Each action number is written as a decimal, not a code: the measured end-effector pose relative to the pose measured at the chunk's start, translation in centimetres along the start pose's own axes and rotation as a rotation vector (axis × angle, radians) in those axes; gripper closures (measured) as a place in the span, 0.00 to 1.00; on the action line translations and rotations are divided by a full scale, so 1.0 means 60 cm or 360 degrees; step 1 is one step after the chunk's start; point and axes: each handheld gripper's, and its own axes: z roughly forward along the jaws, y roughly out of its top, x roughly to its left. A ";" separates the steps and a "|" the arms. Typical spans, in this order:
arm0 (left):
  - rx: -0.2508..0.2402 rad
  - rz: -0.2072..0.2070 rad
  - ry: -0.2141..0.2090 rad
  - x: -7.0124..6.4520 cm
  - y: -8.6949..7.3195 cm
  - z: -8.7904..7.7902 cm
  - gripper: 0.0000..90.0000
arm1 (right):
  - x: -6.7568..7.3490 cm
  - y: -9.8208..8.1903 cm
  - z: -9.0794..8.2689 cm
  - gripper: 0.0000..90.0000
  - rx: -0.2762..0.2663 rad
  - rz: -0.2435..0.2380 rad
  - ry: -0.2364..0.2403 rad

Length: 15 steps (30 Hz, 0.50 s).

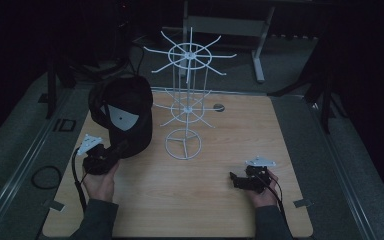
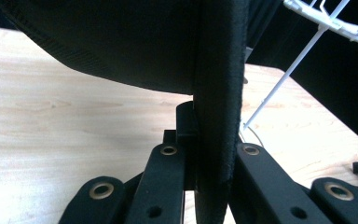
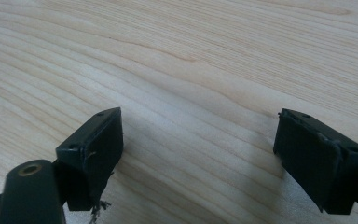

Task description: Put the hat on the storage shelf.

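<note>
The cap is black fabric with a stitched edge and a pale label on its inner lining; it hangs tilted above the left half of the worktop, crown opening toward the camera in the high view. The left gripper pinches the cap's brim: in the left gripper view the stiff, felt-like brim stands edge-on between the two black jaws, which are pressed against it on both sides. The worktop is pale wood-grain laminate with rounded corners. Just beside the cap, toward the centre and far edge of the worktop, stands a white wire rack: a ring base, a thin upright post and two tiers of radiating spoke hooks. The rack is the nearest obstruction on the cap's right side; the two are apart. The right gripper rests low near the near right part of the worktop, well apart from the cap, its jaws spread wide with bare wood between them. A round grommet sits near the far edge.
</note>
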 end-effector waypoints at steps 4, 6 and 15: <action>-0.0017 0.0017 -0.0003 -0.002 0.006 -0.003 0.97 | 0.000 0.000 0.000 0.17 0.0000 0.0000 0.0000; -0.0032 0.0024 -0.0006 -0.003 0.009 -0.004 0.97 | 0.000 0.000 0.000 0.17 0.0000 0.0000 0.0000; -0.0071 0.0054 -0.0002 -0.009 0.024 -0.009 0.96 | 0.000 0.000 0.000 0.17 0.0000 0.0002 0.0000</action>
